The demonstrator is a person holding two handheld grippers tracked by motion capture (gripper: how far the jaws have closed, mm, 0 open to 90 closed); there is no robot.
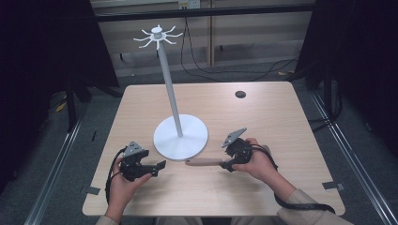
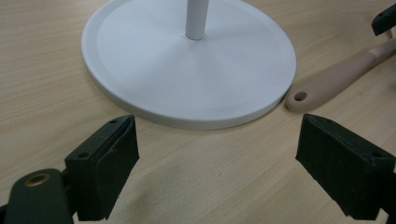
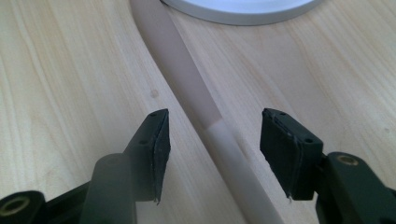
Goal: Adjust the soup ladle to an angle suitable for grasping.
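Right claw [image 3: 212,154] agape astride utensil handle [image 3: 187,88]

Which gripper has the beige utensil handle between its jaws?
The right gripper: the beige handle runs between its open jaws, untouched. The left gripper is open over bare table.

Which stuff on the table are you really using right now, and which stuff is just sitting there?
In use:
- beige utensil handle, lying between the open right gripper's jaws, not pinched
- white hook stand, right beside the handle's end
- left gripper, open, facing the stand's base

Just sitting there:
- dark round spot at the table's far side
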